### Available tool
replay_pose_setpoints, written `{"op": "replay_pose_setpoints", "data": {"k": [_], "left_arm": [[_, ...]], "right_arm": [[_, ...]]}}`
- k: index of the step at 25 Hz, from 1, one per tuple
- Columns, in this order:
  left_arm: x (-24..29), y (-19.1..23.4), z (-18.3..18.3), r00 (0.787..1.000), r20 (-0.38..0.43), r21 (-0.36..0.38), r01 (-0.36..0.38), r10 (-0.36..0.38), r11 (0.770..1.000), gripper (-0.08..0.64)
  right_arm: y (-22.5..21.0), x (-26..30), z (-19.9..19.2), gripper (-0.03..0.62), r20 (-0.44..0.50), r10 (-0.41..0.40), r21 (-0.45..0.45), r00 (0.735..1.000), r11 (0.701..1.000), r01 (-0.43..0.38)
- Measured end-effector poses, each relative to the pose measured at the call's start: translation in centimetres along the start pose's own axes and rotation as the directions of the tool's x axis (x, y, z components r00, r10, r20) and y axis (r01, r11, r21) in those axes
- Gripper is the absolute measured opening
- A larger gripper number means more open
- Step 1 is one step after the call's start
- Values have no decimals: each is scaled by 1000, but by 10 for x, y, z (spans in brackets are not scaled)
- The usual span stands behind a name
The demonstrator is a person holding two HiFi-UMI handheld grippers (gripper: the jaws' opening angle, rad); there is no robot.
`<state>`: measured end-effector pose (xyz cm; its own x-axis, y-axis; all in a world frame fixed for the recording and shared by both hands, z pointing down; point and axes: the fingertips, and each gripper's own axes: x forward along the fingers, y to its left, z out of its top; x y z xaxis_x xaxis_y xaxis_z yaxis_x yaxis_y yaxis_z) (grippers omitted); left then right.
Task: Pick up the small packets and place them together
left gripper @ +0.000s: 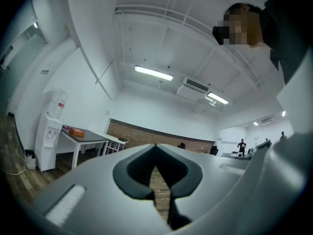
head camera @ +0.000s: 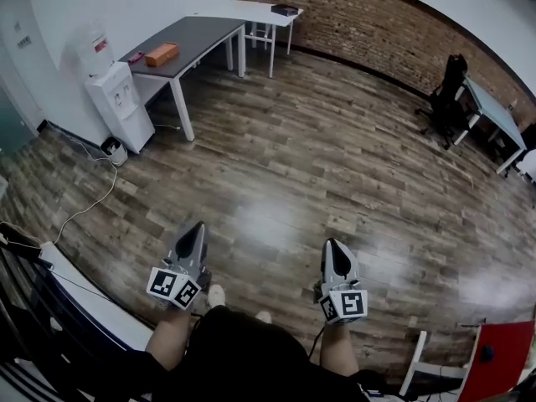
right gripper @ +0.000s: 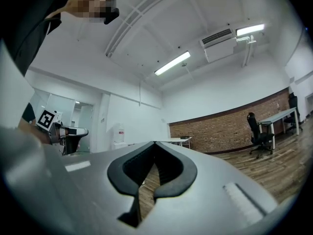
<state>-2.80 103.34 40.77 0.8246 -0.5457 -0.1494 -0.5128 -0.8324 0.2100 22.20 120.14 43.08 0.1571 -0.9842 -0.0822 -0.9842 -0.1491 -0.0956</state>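
Both are closed and empty: our left gripper [head camera: 196, 229] and right gripper [head camera: 333, 246] hang over the floor [head camera: 318, 157]. No packets show, so we cannot tell which is nearer.

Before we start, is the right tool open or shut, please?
Shut: the right tool has its jaws together, with nothing between them.

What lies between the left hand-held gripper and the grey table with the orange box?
Only bare wooden floor, as the head view shows, between the left hand-held gripper and the grey table.
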Motion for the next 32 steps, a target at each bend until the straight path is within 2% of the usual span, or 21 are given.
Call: {"op": "replay_pose_setpoints", "data": {"k": [7, 13, 20, 28, 32], "left_arm": [[-3, 30, 14, 999, 24, 68, -46, 44, 997, 0], [4, 81, 25, 994, 59, 56, -92, 89, 994, 0], [25, 143, 50, 982, 148, 46, -127, 119, 991, 0], [23, 205, 57, 978, 148, 54, -159, 149, 986, 0], [8, 234, 58, 973, 146, 59, -187, 177, 981, 0]], "right_arm": [[15, 36, -4, 2, -14, 29, 18, 999, 999, -29], [40, 81, 1, 2, -26, 59, -21, 998, 998, -59], [61, 154, 16, 2, -19, 76, -54, 997, 996, -77], [101, 219, 11, 2, -34, 111, -83, 993, 990, -113], [134, 244, 2, 2, -56, 148, -77, 987, 985, -152]]}}
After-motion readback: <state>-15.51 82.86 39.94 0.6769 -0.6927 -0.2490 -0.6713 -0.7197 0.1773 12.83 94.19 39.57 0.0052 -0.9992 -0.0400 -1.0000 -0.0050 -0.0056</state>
